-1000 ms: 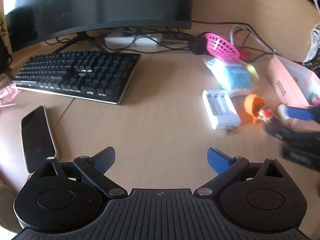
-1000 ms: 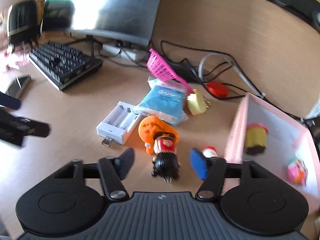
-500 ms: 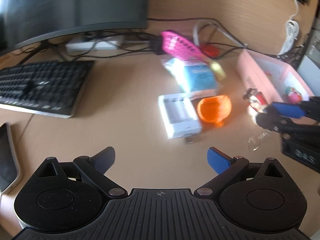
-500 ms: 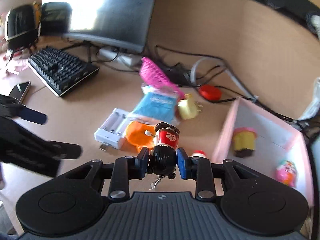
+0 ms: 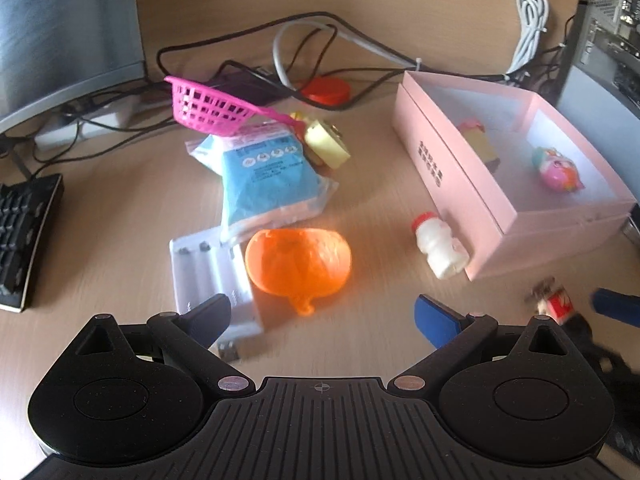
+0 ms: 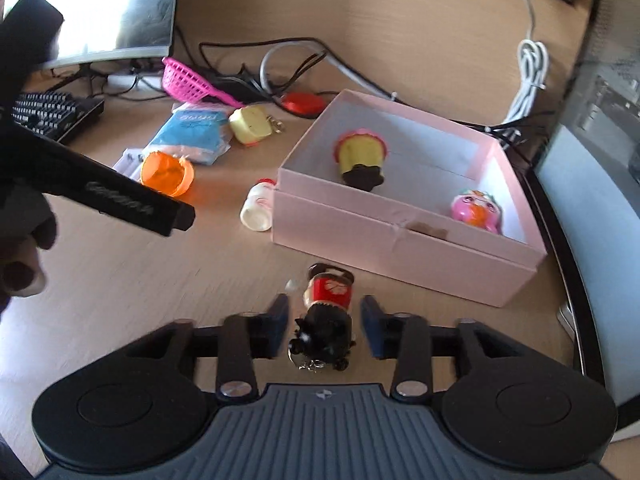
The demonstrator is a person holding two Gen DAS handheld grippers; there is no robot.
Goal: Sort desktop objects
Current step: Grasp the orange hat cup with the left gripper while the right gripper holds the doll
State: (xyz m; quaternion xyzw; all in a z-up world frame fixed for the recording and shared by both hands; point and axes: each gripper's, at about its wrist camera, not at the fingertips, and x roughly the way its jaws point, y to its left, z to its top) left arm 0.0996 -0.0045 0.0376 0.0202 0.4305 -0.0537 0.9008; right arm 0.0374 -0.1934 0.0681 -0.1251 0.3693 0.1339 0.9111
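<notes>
Between parted right gripper [image 6: 324, 320] fingers, doll [image 6: 326, 312] now loose.

At the back of the wooden desk [image 5: 120, 216] stands a monitor [image 5: 68, 32], with a black keyboard [image 5: 24, 236] in front of it at the left. Dark and grey cables [image 5: 320, 36] lie tangled along the wall. A coiled white cable [image 6: 530, 76] hangs near a computer case [image 6: 600, 168] at the right.
</notes>
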